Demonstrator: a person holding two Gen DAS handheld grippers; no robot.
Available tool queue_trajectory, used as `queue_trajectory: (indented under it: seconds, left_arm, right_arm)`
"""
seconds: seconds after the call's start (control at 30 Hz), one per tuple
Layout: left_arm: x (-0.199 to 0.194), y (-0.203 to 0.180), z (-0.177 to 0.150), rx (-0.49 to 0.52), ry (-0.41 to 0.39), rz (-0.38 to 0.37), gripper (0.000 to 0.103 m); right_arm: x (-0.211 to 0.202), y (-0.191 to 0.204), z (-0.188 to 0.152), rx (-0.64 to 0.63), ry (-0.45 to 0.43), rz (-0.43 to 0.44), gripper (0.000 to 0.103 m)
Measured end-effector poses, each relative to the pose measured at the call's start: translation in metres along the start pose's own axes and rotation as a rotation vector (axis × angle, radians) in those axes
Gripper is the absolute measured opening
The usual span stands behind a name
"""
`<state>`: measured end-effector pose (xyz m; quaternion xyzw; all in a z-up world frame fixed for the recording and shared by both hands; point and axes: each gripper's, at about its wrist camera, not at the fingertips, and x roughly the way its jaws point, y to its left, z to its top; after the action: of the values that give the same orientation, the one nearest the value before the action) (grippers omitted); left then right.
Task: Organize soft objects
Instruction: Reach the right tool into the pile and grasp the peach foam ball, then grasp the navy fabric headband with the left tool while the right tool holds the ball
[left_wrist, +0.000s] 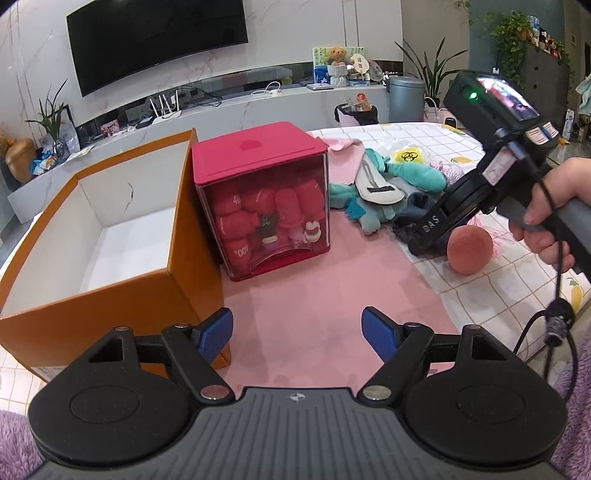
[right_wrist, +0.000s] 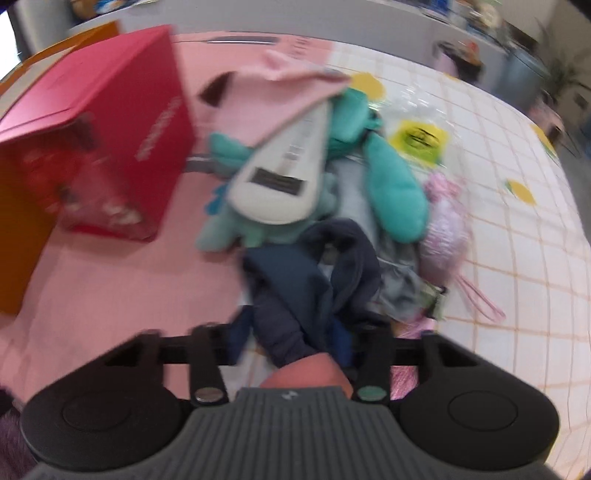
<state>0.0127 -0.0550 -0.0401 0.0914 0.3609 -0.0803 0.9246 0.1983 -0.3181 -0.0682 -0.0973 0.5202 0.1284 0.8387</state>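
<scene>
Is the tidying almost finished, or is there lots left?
Barely started. The orange box looks empty inside. The right gripper is down at the dark blue cloth, grip unclear. The left gripper is open. The teal plush and peach ball wait.

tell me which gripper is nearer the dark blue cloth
Right. The right gripper is right at the dark blue cloth, fingers either side. The left gripper hangs over the pink mat, well short of the pile.

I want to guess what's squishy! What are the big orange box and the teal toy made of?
The open orange box looks like stiff cardboard: flat matte walls, sharp corners, white inside. The teal floppy toy looks like plush fabric: fuzzy, rounded, drooping limbs. Probably squishy, though the picture is blurry.
</scene>
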Motion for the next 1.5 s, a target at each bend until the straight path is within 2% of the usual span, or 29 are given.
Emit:
queue_trajectory:
  seconds: [0.13,0.27,0.33,0.37,0.43,0.5,0.53,0.57,0.6,0.67,0.73,0.83,0.87,0.97,1.03,1.07,1.1,1.17,1.3,1.4,1.5]
  left_arm:
    - [-0.001,0.001,-0.002,-0.004,0.005,0.001,0.093]
    - [-0.001,0.0,-0.003,0.014,-0.015,-0.001,0.093]
    - [0.002,-0.002,-0.005,0.028,-0.034,-0.016,0.093]
    - [0.004,-0.002,-0.006,0.029,-0.038,-0.029,0.093]
    - [0.01,-0.003,-0.01,0.026,-0.026,-0.054,0.093]
    - [0.013,-0.005,-0.015,0.031,-0.005,-0.061,0.093]
    - [0.014,-0.005,-0.016,0.036,0.002,-0.06,0.093]
    - [0.014,-0.006,-0.017,0.044,0.003,-0.059,0.093]
    - [0.014,-0.007,-0.019,0.052,0.001,-0.057,0.093]
    - [0.014,-0.009,-0.02,0.063,-0.002,-0.045,0.093]
    - [0.012,-0.01,-0.021,0.061,-0.019,-0.033,0.093]
    - [0.01,-0.011,-0.022,0.069,-0.03,-0.038,0.093]
    - [0.01,-0.011,-0.021,0.071,-0.029,-0.038,0.093]
    - [0.013,-0.012,-0.022,0.072,-0.019,-0.03,0.093]
    - [0.014,-0.013,-0.022,0.083,-0.016,-0.031,0.093]
    - [0.015,-0.015,-0.022,0.088,-0.017,-0.03,0.093]
    - [0.015,-0.016,-0.022,0.09,-0.02,-0.03,0.093]
    - [0.017,-0.018,-0.021,0.095,-0.025,-0.036,0.093]
    - [0.024,-0.025,-0.018,0.115,-0.036,-0.029,0.093]
    - [0.028,-0.031,-0.014,0.142,-0.061,-0.055,0.093]
    - [0.033,-0.04,-0.006,0.176,-0.066,-0.089,0.093]
  right_arm:
    - [-0.003,0.016,-0.003,-0.07,-0.006,0.097,0.027]
    - [-0.006,0.043,-0.005,-0.178,-0.012,0.148,0.029]
    - [-0.006,0.051,-0.006,-0.212,-0.005,0.121,0.051]
    - [-0.006,0.053,-0.006,-0.216,0.0,0.084,0.069]
    - [-0.011,0.052,-0.006,-0.199,-0.027,0.034,0.073]
    - [-0.021,0.041,-0.005,-0.136,-0.038,0.048,0.076]
    - [-0.026,0.032,-0.004,-0.093,-0.043,0.065,0.081]
    - [-0.031,0.023,-0.005,-0.045,-0.042,0.083,0.094]
    - [-0.033,0.014,-0.006,0.01,-0.023,0.097,0.1]
    - [-0.034,-0.003,-0.009,0.115,0.01,0.114,0.1]
    - [-0.03,-0.015,-0.013,0.178,0.031,0.09,0.1]
    - [-0.022,-0.018,-0.02,0.204,0.095,0.033,0.094]
    - [-0.017,-0.017,-0.02,0.205,0.118,0.031,0.089]
    - [-0.009,-0.013,-0.021,0.199,0.148,0.047,0.082]
    - [-0.01,-0.009,-0.02,0.175,0.139,0.034,0.071]
    - [-0.012,-0.008,-0.021,0.168,0.131,0.028,0.057]
    - [-0.014,-0.01,-0.021,0.175,0.126,0.031,0.051]
    - [-0.02,-0.016,-0.024,0.218,0.124,0.048,0.05]
    - [-0.045,-0.027,-0.028,0.225,0.062,0.008,0.05]
    - [-0.064,-0.036,-0.031,0.252,-0.007,0.002,0.051]
    - [-0.069,-0.045,-0.032,0.274,-0.031,-0.007,0.051]
